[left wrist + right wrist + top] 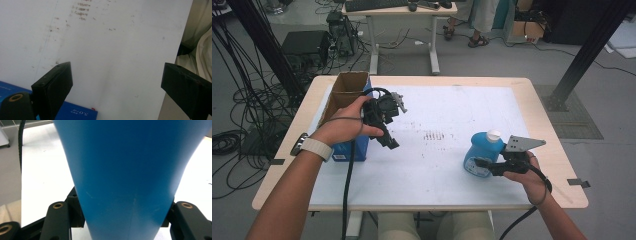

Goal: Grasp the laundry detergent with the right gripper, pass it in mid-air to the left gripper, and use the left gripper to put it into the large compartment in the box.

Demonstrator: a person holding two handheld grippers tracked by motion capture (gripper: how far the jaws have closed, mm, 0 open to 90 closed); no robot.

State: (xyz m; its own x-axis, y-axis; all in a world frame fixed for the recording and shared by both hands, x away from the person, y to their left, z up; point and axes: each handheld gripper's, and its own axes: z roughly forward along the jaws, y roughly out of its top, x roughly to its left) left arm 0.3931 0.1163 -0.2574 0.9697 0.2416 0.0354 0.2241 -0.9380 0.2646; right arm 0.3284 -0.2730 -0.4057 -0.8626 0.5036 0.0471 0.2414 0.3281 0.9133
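Note:
A blue bottle (482, 148) with a white cap stands at the right of the white mat (432, 165). My right gripper (482, 164) is shut on the bottle's lower body from the near side. In the right gripper view the blue bottle (125, 170) fills the gap, with both jaws of the right gripper (122, 215) pressed against its sides. My left gripper (393, 143) is held above the mat's left part, pointing down, beside an open cardboard-lined blue box (353, 150). Its jaws stand wide apart in the left gripper view, left gripper (115, 72) with only the mat beneath.
The blue box (77, 113) edge lies under the left jaw. The wooden table (544, 115) rims the mat. Behind it stand a desk (402, 10), floor cables (242, 100), a person's feet (477, 40) and a black post (592, 45) at the right.

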